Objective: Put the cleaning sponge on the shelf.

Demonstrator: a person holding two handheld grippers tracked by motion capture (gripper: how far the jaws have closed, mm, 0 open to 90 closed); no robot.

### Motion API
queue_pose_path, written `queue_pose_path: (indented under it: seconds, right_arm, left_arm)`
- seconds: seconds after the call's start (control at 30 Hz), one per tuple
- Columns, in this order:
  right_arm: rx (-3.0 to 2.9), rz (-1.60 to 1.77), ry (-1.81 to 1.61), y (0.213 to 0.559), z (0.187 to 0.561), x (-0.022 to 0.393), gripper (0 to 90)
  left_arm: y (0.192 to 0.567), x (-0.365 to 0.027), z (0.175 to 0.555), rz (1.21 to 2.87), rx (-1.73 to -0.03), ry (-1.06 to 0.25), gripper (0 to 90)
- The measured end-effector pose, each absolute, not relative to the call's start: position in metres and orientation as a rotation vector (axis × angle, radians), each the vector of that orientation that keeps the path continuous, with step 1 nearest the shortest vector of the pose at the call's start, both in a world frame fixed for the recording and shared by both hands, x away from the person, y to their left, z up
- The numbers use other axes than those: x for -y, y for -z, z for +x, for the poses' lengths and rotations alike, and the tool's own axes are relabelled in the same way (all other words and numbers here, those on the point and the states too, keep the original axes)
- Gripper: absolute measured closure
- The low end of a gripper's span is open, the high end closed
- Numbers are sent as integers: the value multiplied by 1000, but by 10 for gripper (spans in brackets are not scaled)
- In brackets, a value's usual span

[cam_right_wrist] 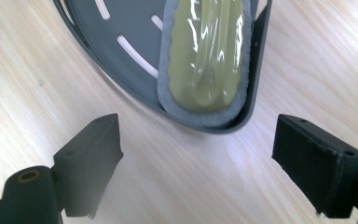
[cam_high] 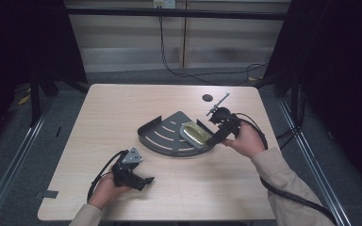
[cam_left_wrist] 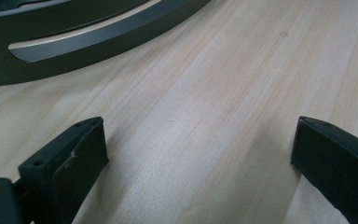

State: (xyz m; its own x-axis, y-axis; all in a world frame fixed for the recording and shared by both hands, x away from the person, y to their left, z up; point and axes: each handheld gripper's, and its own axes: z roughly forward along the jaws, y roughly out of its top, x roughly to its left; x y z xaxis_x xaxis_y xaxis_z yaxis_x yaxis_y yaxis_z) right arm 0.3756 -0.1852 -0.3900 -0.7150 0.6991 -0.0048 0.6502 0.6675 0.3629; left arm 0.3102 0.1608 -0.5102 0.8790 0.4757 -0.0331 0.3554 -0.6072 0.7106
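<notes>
Sponge (cam_right_wrist: 204, 56) in the grey corner tray (cam_high: 169, 134), mid-desk.
Right hand-held gripper (cam_high: 215, 138), jaws wide apart and empty, sits just beside the tray's corner where the wrapped sponge lies; left hand-held gripper (cam_high: 143, 181), also wide open and empty, rests on the desk (cam_high: 122, 106) nearer the person.

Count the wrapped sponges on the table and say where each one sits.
1. The wrapped sponge lies inside the dark corner tray, at its right end, just ahead of the open right gripper.

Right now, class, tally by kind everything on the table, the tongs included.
Grey slotted corner tray: 1
Wrapped yellow-green sponge: 1
Handheld tongs: 2 (left tongs, right tongs)
Total: 4
</notes>
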Motion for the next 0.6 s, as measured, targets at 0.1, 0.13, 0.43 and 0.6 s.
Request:
queue_pose_path:
  seconds: [0.1,0.13,0.43,0.6]
  right_arm:
    - [-2735,1105,-513,391,373,189,146]
    - [-2730,1100,-523,392,369,193,146]
    - [-2758,1081,-507,402,353,203,146]
    - [-2773,1069,-484,409,347,207,147]
  left_arm:
    - [510,-161,310,2285,-597,-202,31]
    - [510,-161,310,2284,-597,-202,31]
    - [510,-161,310,2284,-598,-202,31]
    - [510,-161,310,2282,-597,-200,31]
